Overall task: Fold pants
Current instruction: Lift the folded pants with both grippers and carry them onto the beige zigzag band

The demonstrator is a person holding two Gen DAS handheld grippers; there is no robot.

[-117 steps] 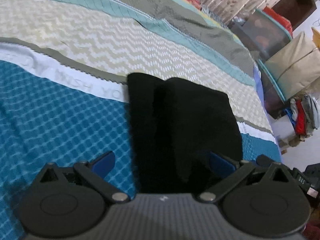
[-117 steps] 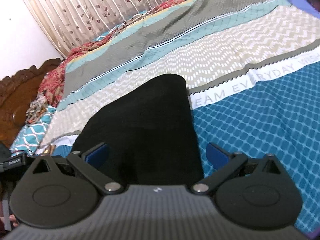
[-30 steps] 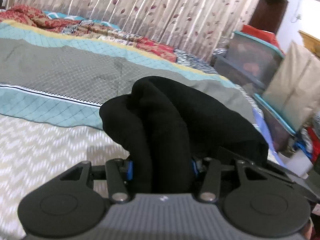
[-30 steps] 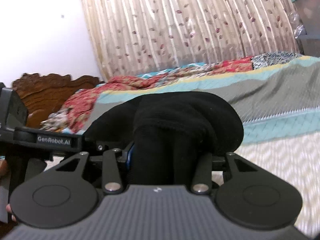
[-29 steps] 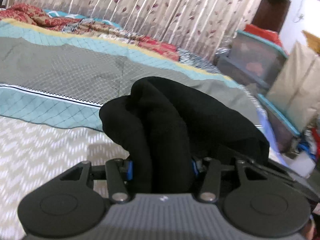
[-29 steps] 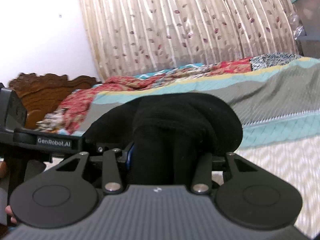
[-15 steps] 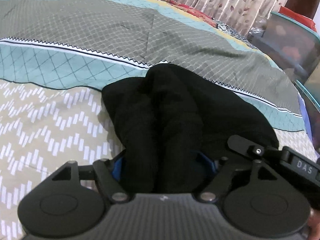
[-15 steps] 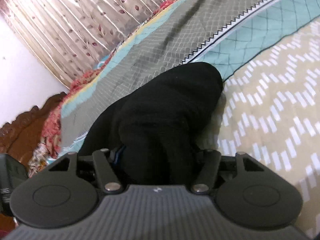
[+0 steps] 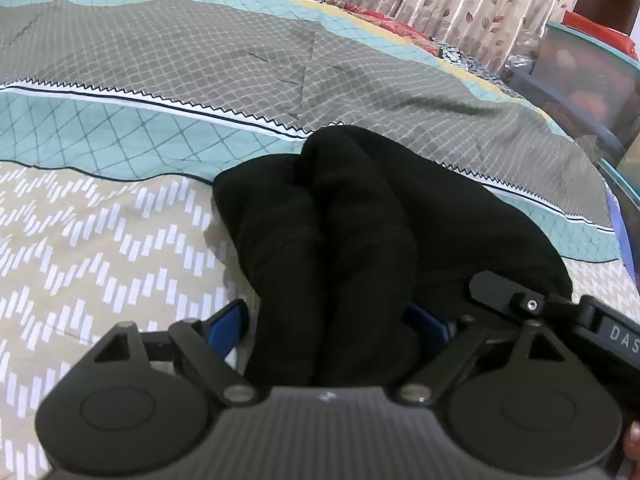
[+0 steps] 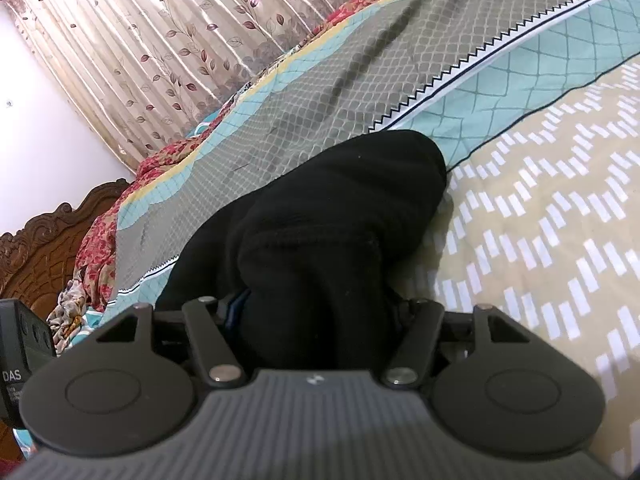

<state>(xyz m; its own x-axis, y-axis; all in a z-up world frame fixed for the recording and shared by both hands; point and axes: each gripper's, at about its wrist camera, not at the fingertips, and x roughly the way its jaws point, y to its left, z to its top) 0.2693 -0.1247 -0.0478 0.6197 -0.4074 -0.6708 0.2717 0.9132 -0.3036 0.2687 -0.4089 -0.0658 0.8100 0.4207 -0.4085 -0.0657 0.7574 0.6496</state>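
The black pants (image 9: 360, 216) lie as a thick folded bundle on the patterned bedspread (image 9: 120, 220). My left gripper (image 9: 328, 324) has its blue pads spread a little apart around the near end of the bundle, with a gap beside the left pad. The pants also fill the right wrist view (image 10: 340, 220). My right gripper (image 10: 316, 308) is shut on the other end of the bundle, its pads buried in the cloth. The right gripper's body shows at the lower right of the left wrist view (image 9: 560, 316).
The bedspread has beige zigzag, teal and grey bands (image 10: 540, 208). Curtains (image 10: 160, 40) hang behind the bed. A carved wooden headboard (image 10: 40, 240) is at the left. Plastic storage boxes (image 9: 592, 80) stand beside the bed on the right.
Both grippers have lowered the bundle from the air onto the bedspread. The left gripper's pads have spread apart from the cloth. The right gripper still clamps it.
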